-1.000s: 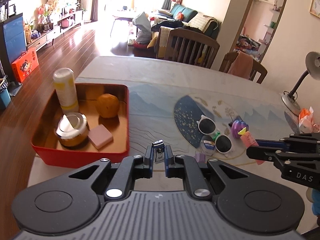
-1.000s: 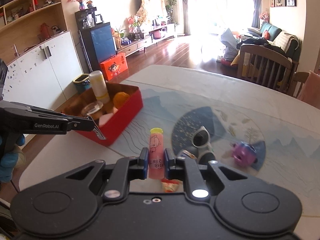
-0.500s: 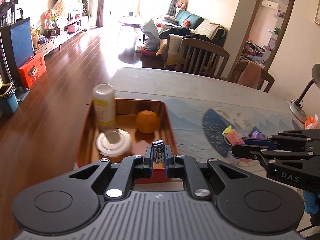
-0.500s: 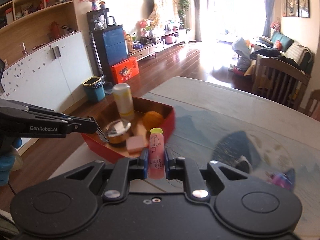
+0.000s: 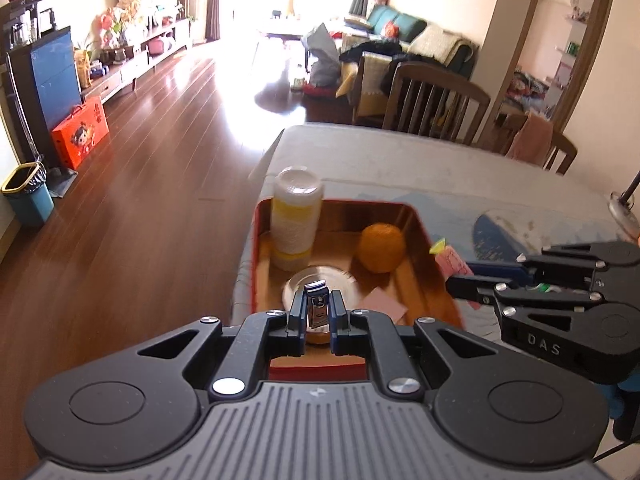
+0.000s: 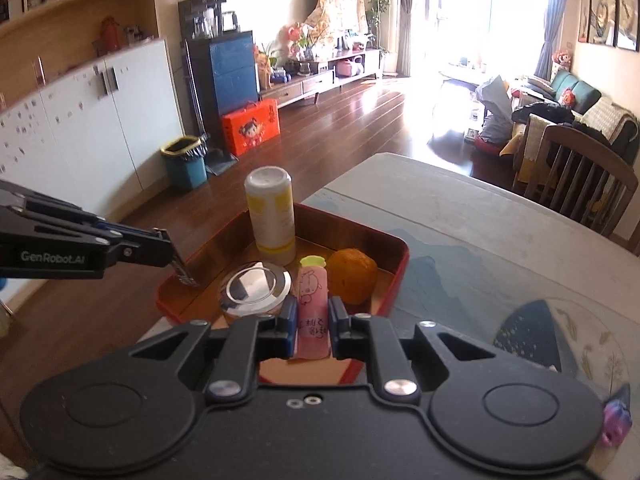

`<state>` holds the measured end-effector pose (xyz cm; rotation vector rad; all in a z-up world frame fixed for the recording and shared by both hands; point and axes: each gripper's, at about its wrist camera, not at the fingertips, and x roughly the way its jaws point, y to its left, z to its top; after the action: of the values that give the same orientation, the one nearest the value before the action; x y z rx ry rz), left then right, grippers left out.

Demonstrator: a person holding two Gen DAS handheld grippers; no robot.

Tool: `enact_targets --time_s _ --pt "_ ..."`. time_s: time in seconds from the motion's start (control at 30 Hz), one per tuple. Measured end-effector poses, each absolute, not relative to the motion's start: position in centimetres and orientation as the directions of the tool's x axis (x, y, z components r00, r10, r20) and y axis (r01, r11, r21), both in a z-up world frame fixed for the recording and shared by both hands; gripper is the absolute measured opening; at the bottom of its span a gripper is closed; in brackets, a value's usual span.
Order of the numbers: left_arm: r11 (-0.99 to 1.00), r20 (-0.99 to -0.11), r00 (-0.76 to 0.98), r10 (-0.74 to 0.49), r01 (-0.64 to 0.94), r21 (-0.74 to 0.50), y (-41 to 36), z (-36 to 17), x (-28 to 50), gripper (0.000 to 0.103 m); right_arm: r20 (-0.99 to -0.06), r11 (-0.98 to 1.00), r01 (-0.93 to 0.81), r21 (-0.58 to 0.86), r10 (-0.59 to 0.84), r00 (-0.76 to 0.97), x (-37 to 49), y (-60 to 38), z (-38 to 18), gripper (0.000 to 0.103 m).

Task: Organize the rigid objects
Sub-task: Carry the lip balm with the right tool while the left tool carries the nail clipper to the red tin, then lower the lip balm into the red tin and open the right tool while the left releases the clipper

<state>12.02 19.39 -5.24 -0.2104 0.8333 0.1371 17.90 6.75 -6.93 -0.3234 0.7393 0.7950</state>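
A red tray sits at the table's near left corner. It holds a white and yellow bottle, an orange, a round lidded jar and a pink block. My left gripper is shut on a small silver nail clipper above the tray's near edge. My right gripper is shut on a pink tube with a yellow-green cap, over the tray's right side.
A table mat with a dark blue round print lies right of the tray, and a purple toy lies on it. A lamp base stands at the far right. Wooden chairs stand behind the table.
Both grippers have moved left from the mat toward the tray with their objects held. The sunglasses and toy have left the left wrist view.
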Motion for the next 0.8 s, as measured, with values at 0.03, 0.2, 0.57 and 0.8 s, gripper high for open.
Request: enact_targets --time_s 0.03,0.2,0.57,0.8 --pt "0.971 -0.753 0.657 0.035 -0.200 -0.129 19.6 -5.6 12.2 0.010 -0.712 0.672 -0.741 -0.001 0.520 0.472 18.1 7.1 -7.3 0.015" --pt "0.979 -0.791 0.612 0.020 -0.172 -0.108 20.0 -7.2 13.3 0.010 -0.754 0.678 -0.734 -0.024 0.470 0.459 18.8 8.7 -9.1 0.015" --pt "0.987 -0.834 0.551 0.014 -0.142 -0.077 19.9 -9.8 15.1 0.010 -0.796 0.691 -0.722 -0.015 0.429 0.427 19.8 10.0 -11.5 0.015" --pt "0.984 -0.845 0.535 0.013 -0.156 -0.084 20.1 -10.9 15.6 0.010 -0.810 0.673 -0.738 -0.043 0.408 0.420 19.3 10.7 -12.4 0.016"
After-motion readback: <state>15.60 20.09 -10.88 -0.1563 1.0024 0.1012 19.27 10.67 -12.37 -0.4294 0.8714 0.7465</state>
